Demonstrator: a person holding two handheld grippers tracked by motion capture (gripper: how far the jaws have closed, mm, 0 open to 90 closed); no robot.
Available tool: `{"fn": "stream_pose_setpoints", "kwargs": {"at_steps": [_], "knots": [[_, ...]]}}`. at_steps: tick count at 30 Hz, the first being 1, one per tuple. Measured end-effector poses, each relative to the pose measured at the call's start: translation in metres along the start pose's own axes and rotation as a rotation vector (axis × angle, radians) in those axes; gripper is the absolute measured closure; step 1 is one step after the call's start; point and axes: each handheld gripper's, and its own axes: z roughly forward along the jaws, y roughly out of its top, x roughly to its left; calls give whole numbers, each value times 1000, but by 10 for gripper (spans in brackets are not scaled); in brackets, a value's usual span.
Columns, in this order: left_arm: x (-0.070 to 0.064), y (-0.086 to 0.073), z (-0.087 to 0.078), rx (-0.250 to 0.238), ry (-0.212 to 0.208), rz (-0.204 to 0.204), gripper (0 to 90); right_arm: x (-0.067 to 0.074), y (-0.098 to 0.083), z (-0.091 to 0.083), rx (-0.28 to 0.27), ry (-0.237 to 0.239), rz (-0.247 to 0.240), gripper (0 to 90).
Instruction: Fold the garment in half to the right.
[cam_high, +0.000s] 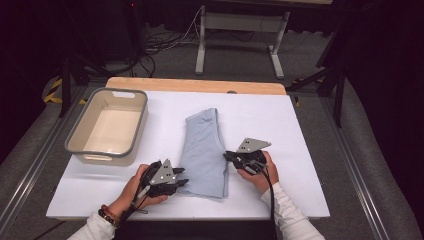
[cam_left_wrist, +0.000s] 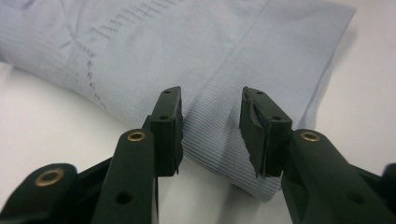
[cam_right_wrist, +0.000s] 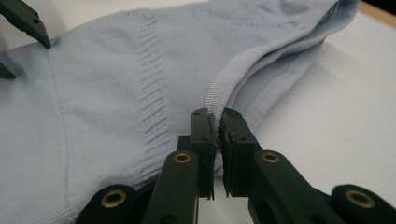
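On the white table (cam_high: 300, 130), just right of the grey-rimmed tub (cam_high: 107, 125), a pale blue knit garment (cam_high: 205, 150) is lying folded flat with its near end between the two hands. It is looking light, soft and limp, so it is likely going to sag and unfold wherever it is not being supported; the ribbed hems and seams are offering the firmest hold. The left gripper (cam_left_wrist: 210, 126) is standing partly open, its jaws straddling the ribbed near edge without pressing on it. The right gripper (cam_right_wrist: 217, 140) is nearly closed, its jaws pinching the thick ribbed edge on the far side. Smooth knit may be slipping from the pads unless both layers are being caught.
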Motion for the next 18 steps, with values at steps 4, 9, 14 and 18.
{"fn": "stream_pose_setpoints", "kwargs": {"at_steps": [4,9,14,18], "knots": [[-2,3,-2,-17,-13,10,602,-2,5,-8,-30,-15,14,841],[-8,4,4,13,-42,51,662,-6,2,-4,-3,-34,32,837],[-12,1,14,38,-76,46,686,-8,-1,7,47,-55,32,834],[-13,1,16,27,-98,27,715,-11,-8,15,83,-59,32,839]]}}
